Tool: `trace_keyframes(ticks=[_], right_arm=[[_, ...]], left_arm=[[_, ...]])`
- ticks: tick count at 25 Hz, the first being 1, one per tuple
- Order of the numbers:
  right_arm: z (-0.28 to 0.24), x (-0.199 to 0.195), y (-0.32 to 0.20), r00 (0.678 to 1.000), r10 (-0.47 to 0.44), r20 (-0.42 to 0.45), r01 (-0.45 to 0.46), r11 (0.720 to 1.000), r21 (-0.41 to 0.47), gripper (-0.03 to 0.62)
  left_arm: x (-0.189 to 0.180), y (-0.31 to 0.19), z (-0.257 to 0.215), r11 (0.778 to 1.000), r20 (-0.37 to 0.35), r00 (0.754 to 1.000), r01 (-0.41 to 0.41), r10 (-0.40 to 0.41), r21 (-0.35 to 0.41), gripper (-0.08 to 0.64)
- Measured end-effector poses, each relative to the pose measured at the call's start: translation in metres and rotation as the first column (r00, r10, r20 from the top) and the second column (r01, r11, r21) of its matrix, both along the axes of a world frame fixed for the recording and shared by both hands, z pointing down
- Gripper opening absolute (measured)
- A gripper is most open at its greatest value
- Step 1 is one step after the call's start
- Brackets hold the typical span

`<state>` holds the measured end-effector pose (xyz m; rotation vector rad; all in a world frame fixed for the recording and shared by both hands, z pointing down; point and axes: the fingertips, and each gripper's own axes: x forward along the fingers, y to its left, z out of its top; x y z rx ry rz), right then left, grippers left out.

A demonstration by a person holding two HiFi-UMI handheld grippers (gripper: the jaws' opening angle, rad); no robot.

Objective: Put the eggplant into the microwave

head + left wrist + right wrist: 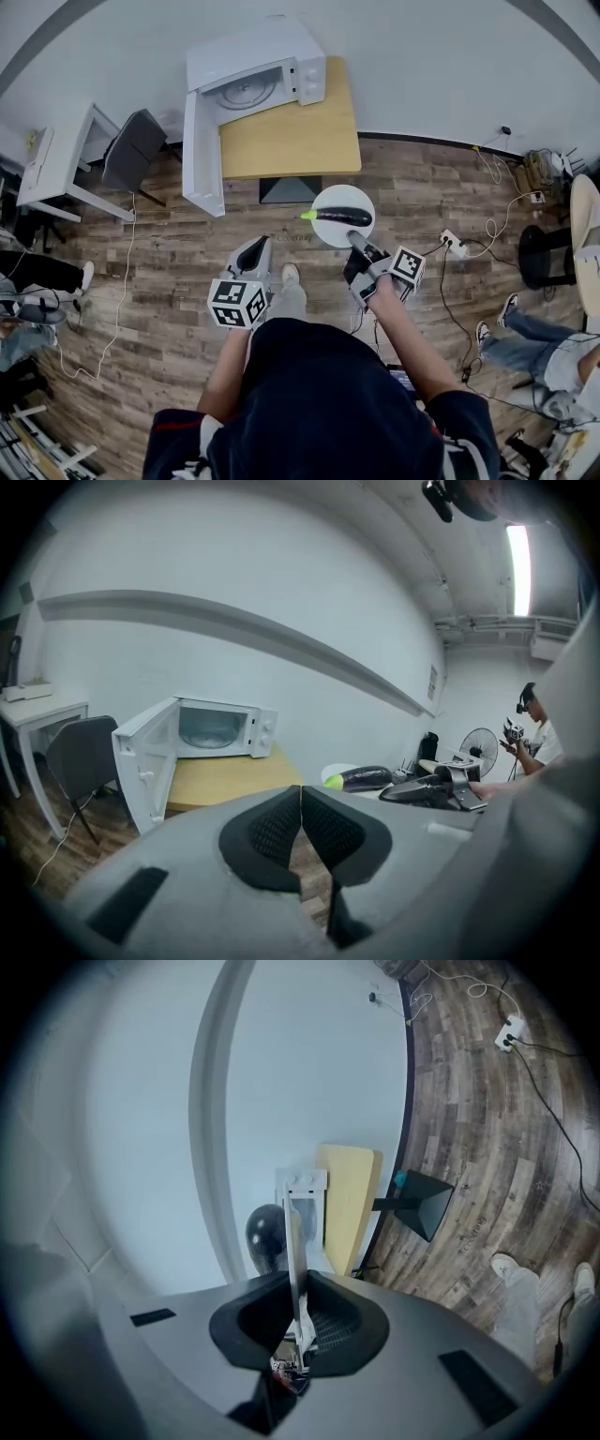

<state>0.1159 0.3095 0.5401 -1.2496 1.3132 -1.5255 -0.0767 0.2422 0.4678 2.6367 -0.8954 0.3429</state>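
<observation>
Eggplant (342, 217) lies lengthwise on a white plate (325, 200), green stem end twd the person's left; the plate is held out in the air over the wood floor (169, 281), short of the tabletop (291, 141); not resting on anything else.

Right gripper (356, 246) is clamped narrow on the near rim of the plate; in the right gripper view the plate shows edge-on btwn the pads, w/ the dark eggplant (267, 1237) on one side of it. Left gripper (255, 246) has its jaws together w/ nothing btwn them; it hangs beside the plate, apart from it.

Microwave (272, 66) sits at the far left corner of the tabletop; door (202, 155) swung fully open, overhanging the tabletop's left edge; turntable (246, 92) inside looks bare. From the left gripper view the cavity of the microwave (211, 728) is open and unobstructed, well apart from the eggplant (366, 777).

Progress, as I judge it: pick-up done, door done; approx halfway. Left to do: close the gap to the tabletop, line the plate up w/ the opening, slide it in level so the eggplant doesn't roll off, let go; prob. shut the door w/ the free left gripper.
</observation>
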Motion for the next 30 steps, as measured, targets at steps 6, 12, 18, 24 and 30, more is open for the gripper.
trace_keyframes(ticks=[6, 12, 18, 24, 30], right_arm=[[-0.005, 0.006, -0.057, 1.0, -0.009, -0.007, 0.009, 1.0, -0.011, 0.029], [-0.009, 0.003, -0.116, 1.0, -0.017, -0.008, 0.017, 1.0, -0.015, 0.029], [-0.014, 0.005, -0.166, 1.0, -0.015, -0.011, 0.015, 1.0, -0.006, 0.029], [-0.008, 0.008, -0.203, 1.0, 0.01, -0.01, -0.01, 1.0, -0.018, 0.029], [-0.008, 0.009, -0.236, 1.0, 0.013, -0.02, -0.014, 1.0, -0.015, 0.029]], left_arm=[[0.005, -0.058, -0.007, 1.0, 0.01, 1.0, -0.003, 0.003, 0.008, 0.018], [0.008, -0.115, -0.01, 1.0, 0.011, 1.0, -0.011, 0.011, 0.004, 0.017], [0.016, -0.162, -0.015, 0.999, 0.003, 0.999, -0.034, 0.034, 0.005, 0.017], [0.025, -0.2, -0.01, 0.997, -0.005, 0.997, -0.073, 0.073, -0.002, 0.017], [0.035, -0.224, -0.016, 0.994, -0.019, 0.994, -0.111, 0.111, 0.013, 0.017]])
